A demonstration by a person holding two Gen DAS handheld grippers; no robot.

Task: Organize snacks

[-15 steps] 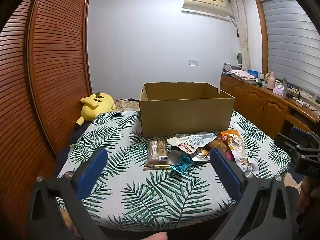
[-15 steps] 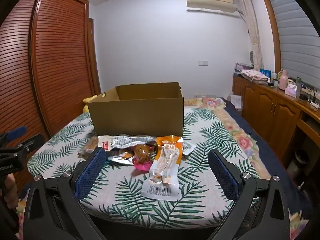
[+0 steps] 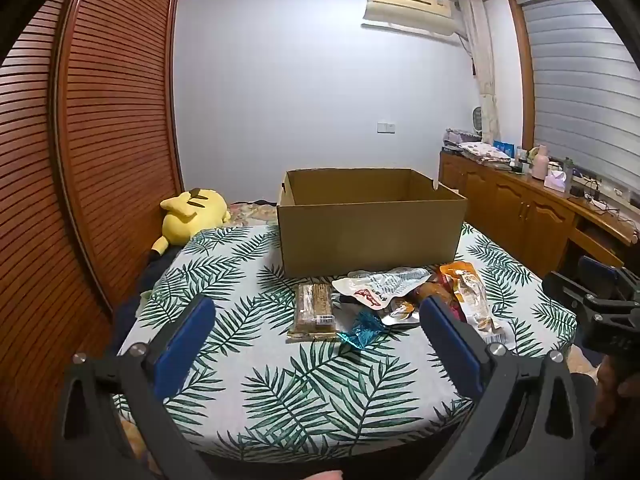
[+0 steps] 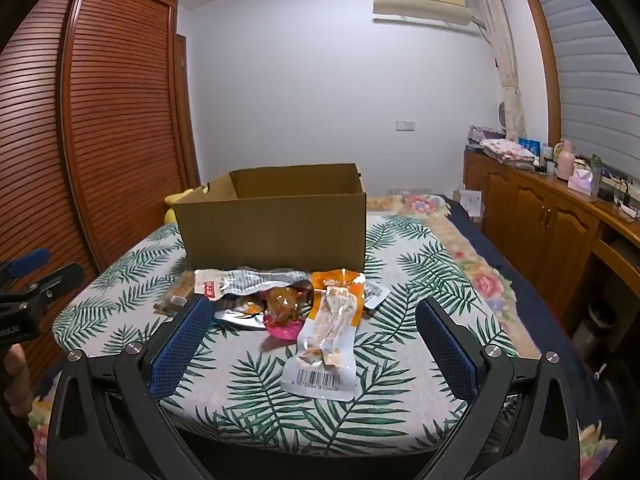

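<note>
An open cardboard box (image 3: 372, 236) (image 4: 276, 232) stands on a leaf-print table (image 3: 280, 384) (image 4: 400, 280). In front of it lies a pile of snacks: a brown biscuit pack (image 3: 314, 310), a blue foil candy (image 3: 362, 330), a white and red pouch (image 3: 384, 286) (image 4: 248, 282), an orange and clear pack (image 3: 468, 294) (image 4: 332, 328) and a pink jelly cup (image 4: 282, 316). My left gripper (image 3: 316, 336) is open and empty, held short of the pile. My right gripper (image 4: 312, 332) is open and empty, nearer the table's front edge.
A yellow plush toy (image 3: 192, 216) lies on the bed behind the table at left. A wooden slatted wardrobe (image 3: 100, 160) runs along the left. A wooden cabinet with clutter (image 4: 560, 216) lines the right wall. Each gripper shows at the edge of the other's view.
Both grippers have edged slightly toward the snack pile. Nothing on the table has moved.
</note>
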